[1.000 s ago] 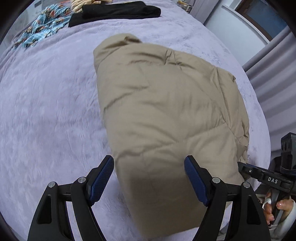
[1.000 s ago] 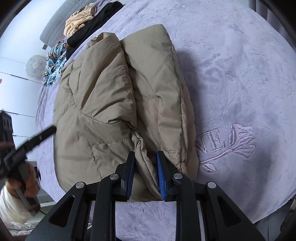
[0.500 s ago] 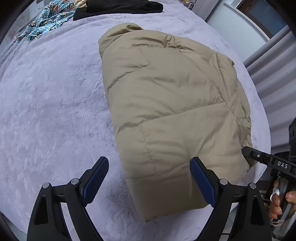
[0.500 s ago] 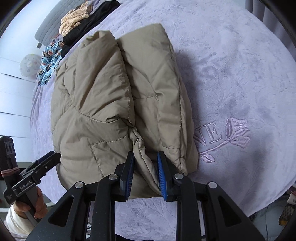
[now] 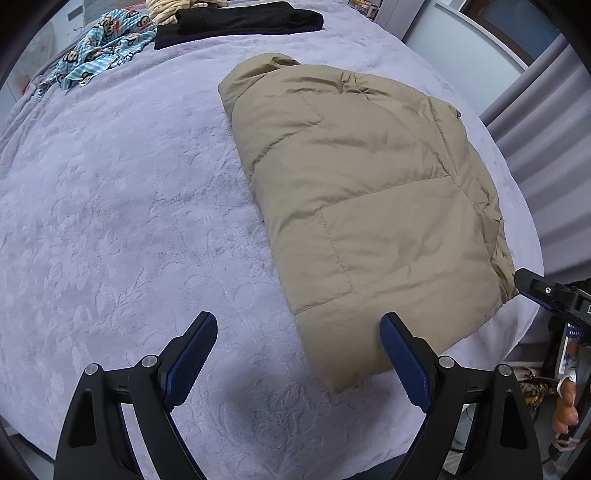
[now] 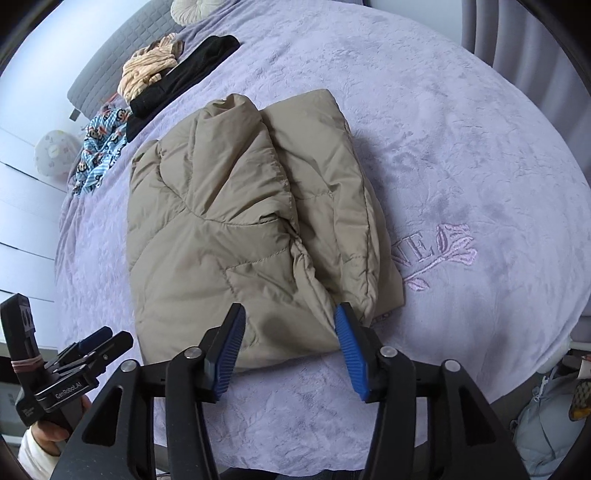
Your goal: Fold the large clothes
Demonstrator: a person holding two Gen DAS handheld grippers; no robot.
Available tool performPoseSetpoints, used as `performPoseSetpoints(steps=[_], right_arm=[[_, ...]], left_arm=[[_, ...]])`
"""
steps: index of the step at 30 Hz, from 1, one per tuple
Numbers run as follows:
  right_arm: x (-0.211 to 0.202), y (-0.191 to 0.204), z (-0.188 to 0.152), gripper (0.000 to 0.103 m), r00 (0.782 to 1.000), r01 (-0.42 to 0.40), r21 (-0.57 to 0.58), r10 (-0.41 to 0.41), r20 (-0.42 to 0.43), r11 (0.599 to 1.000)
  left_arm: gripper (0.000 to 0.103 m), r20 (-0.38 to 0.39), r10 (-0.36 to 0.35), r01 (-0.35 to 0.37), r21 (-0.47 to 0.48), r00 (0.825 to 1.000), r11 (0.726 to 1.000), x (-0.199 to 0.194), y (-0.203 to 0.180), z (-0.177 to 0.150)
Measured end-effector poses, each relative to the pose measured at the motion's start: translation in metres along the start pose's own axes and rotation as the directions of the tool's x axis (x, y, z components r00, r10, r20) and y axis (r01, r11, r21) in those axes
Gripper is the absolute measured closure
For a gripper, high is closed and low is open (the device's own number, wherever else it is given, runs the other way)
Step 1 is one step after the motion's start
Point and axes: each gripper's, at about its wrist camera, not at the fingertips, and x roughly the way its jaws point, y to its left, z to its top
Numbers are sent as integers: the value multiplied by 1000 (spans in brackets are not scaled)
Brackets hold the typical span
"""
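Observation:
A tan puffer jacket (image 5: 362, 192) lies folded lengthwise on the lilac bedspread (image 5: 110, 221); it also shows in the right wrist view (image 6: 236, 229). My left gripper (image 5: 297, 343) is open and empty, held just above the bed at the jacket's near hem, left of it. My right gripper (image 6: 290, 332) is open and empty, its jaws apart over the near hem; its tip shows in the left wrist view (image 5: 532, 284) at the jacket's right corner. The left gripper shows at the left edge of the right wrist view (image 6: 92, 347).
Folded black clothes (image 5: 236, 20), a cream knit (image 6: 147, 72) and a blue monkey-print garment (image 5: 99, 48) lie at the bed's far end. The bed edge runs close in front of me. Curtains (image 5: 546, 122) hang on the right. An embroidered rose (image 6: 439, 254) marks the bedspread.
My right gripper has opened and let go of the jacket's hem, then drawn back. My left gripper has pulled back and left, off the jacket. The jacket has settled flat.

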Motion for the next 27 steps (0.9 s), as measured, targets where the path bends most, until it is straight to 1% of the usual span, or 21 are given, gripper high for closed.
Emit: performPoseSetpoints(steps=[2,6,7,8,10,11,12,13,16,18,21,24,26,27], right_arm=[[-7,2,-7,38,1000,5,-2,-5,18,1000],[-11,12,-14,34,1000,9,-9,-9,18,1000],[-11,14,-15,33,1000,10,-10,-10,15,1000],[-12,14,-16,32,1000,10,-12,-10,13,1000],[-13,15,-12,32,1000,11,-17,-11,9,1000],[-13,16,-10,30,1000,12,-19,-12,9,1000],[-14,16,-5,28,1000,11,-23,-11,9,1000],[-15,15,-1,24,1000,6,-28,-5,10,1000],[-15,12,15,23,1000,-5,-45,6,5,999],[-11,7,31,23,1000,-3,-63,2,-11,998],[-3,-2,56,23,999,-3,-82,0,-33,997],[6,-13,76,19,999,-10,-85,6,-47,996],[13,-21,87,14,998,-18,-80,13,-62,997],[16,-25,91,14,997,-27,-75,22,-71,997]], left_arm=[[13,-2,5,-5,-5,1000,1000,-1,6,-3],[12,9,23,-23,-20,1000,1000,-3,13,-4],[7,14,28,-27,-25,1000,999,-3,15,-3],[0,23,37,-36,-33,999,999,-4,17,-4],[0,32,44,-43,-49,998,998,-4,20,-4],[0,30,47,-45,-60,998,997,-3,22,-2],[0,27,50,-48,-69,998,996,-1,24,0],[0,26,56,-54,-78,998,995,1,26,3],[0,15,81,-79,-112,997,991,7,28,13],[0,14,86,-83,-140,996,987,9,27,22],[0,14,104,-101,-154,994,983,13,20,35],[0,9,118,-115,-163,993,980,17,13,46],[0,-3,121,-120,-174,993,977,22,9,51],[0,-8,122,-122,-177,992,977,23,7,53]])
